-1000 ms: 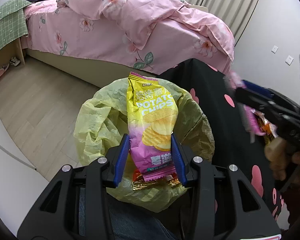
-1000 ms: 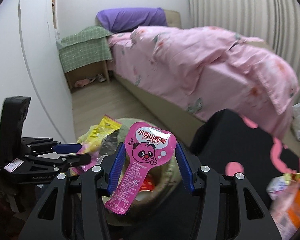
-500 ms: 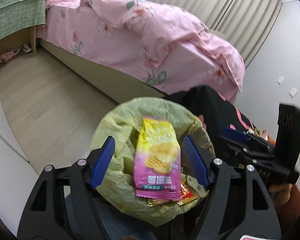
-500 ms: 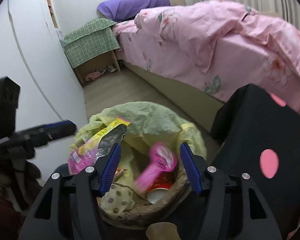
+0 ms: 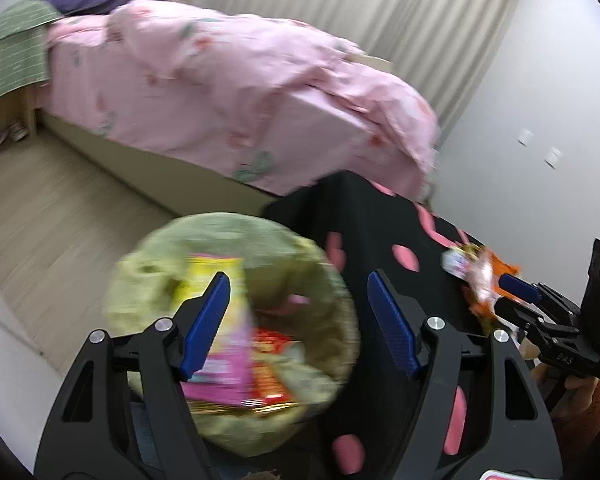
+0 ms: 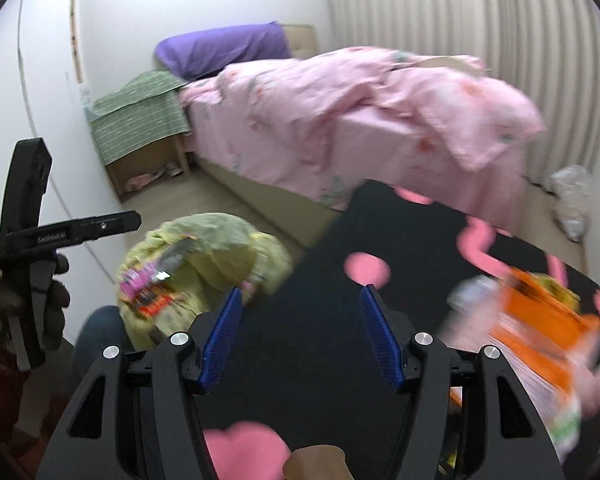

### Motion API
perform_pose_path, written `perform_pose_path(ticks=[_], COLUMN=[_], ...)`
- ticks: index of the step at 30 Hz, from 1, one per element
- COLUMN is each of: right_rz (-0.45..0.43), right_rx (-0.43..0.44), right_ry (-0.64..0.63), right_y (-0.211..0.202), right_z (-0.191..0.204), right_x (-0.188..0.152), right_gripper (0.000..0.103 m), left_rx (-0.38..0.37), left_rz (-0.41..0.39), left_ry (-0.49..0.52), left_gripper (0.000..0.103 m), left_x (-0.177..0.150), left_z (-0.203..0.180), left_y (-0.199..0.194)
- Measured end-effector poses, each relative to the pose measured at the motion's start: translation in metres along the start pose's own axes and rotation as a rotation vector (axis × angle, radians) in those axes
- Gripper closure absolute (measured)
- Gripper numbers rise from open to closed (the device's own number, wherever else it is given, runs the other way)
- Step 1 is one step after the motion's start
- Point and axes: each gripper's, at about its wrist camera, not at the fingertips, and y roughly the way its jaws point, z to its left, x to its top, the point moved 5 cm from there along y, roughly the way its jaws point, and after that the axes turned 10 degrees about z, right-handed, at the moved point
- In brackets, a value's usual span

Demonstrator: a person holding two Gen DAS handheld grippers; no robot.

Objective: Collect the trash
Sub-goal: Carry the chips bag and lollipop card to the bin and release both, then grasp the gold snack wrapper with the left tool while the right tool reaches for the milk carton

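Note:
The bin with a yellow-green liner (image 5: 236, 240) stands on the floor beside the table; the yellow and pink chip bag (image 5: 236, 344) and a red wrapper (image 5: 268, 356) lie inside it. My left gripper (image 5: 296, 280) hangs open above the bin's right rim, nothing between its fingers. My right gripper (image 6: 300, 294) is open and empty over the black cloth with pink spots (image 6: 328, 248). A blurred heap of orange and white wrappers (image 6: 540, 320) lies on the cloth to its right. The same heap (image 5: 480, 272) shows in the left wrist view, with the right gripper (image 5: 508, 296) close beside it.
A bed with a pink quilt (image 5: 260, 92) runs behind the bin and table. A green-covered bedside stand (image 6: 140, 116) is at the back left. A crumpled white bag (image 6: 572, 200) lies on the floor at the far right. The left gripper (image 6: 136, 222) and a hand (image 6: 56, 300) are left of the bin (image 6: 204, 256).
Both grippers opened: the chip bag fell from the left one into the bin, the pink wrapper from the right one. The right gripper then swung right over the table, and the left rose.

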Motion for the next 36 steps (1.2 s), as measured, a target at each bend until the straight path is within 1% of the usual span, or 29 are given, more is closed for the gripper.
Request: perform_pose_path(ticks=[2,3,5,6,7,9,11,12,15,17,19,20,22,23,24,26,28,29,30,31,32,33,34,35,36], right_rz=[-0.005,-0.004,-0.001,-0.002,-0.002,-0.002,-0.008,-0.005,0.028,0.042,0.060,0.061,0.050,0.037,0.030,0.017,0.019,0.023,0.026,0.030,0.033,0.035,0.036,0.035,0.034], right_rx=[-0.064,-0.105,-0.156,-0.191,-0.217,-0.306,-0.371,-0.389,-0.380,-0.371,-0.376,-0.384,-0.406,-0.412,-0.415,-0.420,-0.436,-0.442,-0.446,-0.447,-0.448,-0.448,-0.445,-0.440,-0.436], right_ry=[0.021,0.035,0.064,0.086,0.098,0.120,0.152,0.173,0.240,0.266,0.273,0.275,0.288,0.302,0.313,0.332,0.342,0.347,0.353,0.364,0.374,0.391,0.402,0.413,0.425], right_y=[-0.019,-0.032,-0.046,-0.057,-0.064,-0.079,-0.090,-0.094,-0.095,-0.093,-0.089,-0.088,-0.089,-0.090,-0.090,-0.091,-0.090,-0.090,-0.089,-0.088,-0.087,-0.087,-0.087,-0.088,-0.087], right_z=[-0.021,-0.036,-0.055,-0.069,-0.077,-0.100,-0.119,-0.130,-0.157,-0.170,-0.176,-0.180,-0.189,-0.195,-0.198,-0.208,-0.221,-0.226,-0.232,-0.239,-0.244,-0.250,-0.254,-0.258,-0.262], right_x=[-0.019,-0.032,-0.049,-0.060,-0.067,-0.082,-0.095,-0.101,-0.123,-0.134,-0.141,-0.143,-0.147,-0.148,-0.148,-0.150,-0.154,-0.156,-0.159,-0.162,-0.165,-0.169,-0.172,-0.175,-0.178], right_gripper=[0.045,0.045,0.045,0.045,0.045,0.045,0.045,0.045,0.045,0.045,0.045,0.045,0.045,0.045,0.045,0.045,0.045,0.045,0.045,0.045,0.045,0.045,0.045,0.045,0.045], left_rx=[-0.029,-0.053,-0.082,-0.110,-0.127,-0.169,-0.227,-0.249,-0.322,-0.325,-0.315,-0.317,-0.347,-0.362,-0.359,-0.342,-0.343,-0.343,-0.349,-0.358,-0.350,-0.327,-0.305,-0.270,-0.256], left_rz=[0.013,0.028,0.049,0.067,0.078,0.105,0.130,0.140,0.186,0.179,0.146,0.132,0.136,0.155,0.173,0.252,0.316,0.366,0.401,0.450,0.485,0.521,0.558,0.606,0.618], left_ry=[0.038,0.074,0.121,0.162,0.185,0.249,0.316,0.332,0.406,0.452,0.551,0.631,0.760,0.838,0.869,0.905,0.895,0.881,0.873,0.867,0.868,0.880,0.896,0.913,0.920], left_gripper=[0.035,0.035,0.035,0.035,0.035,0.035,0.035,0.035,0.035,0.035,0.035,0.035,0.035,0.035,0.035,0.035,0.035,0.035,0.036,0.039,0.040,0.041,0.045,0.050,0.052], left_x=[0.000,0.000,-0.001,-0.002,-0.002,-0.004,-0.005,-0.005,0.002,0.013,0.032,0.043,0.055,0.062,0.067,0.082,0.090,0.094,0.093,0.092,0.090,0.086,0.080,0.074,0.070], left_z=[-0.022,-0.041,-0.065,-0.085,-0.096,-0.127,-0.162,-0.173,-0.214,-0.233,-0.259,-0.277,-0.303,-0.319,-0.326,-0.343,-0.353,-0.357,-0.359,-0.360,-0.360,-0.360,-0.358,-0.354,-0.351], left_y=[0.009,0.018,0.030,0.040,0.046,0.063,0.082,0.088,0.117,0.130,0.146,0.154,0.168,0.181,0.191,0.227,0.256,0.277,0.287,0.301,0.311,0.324,0.333,0.344,0.348])
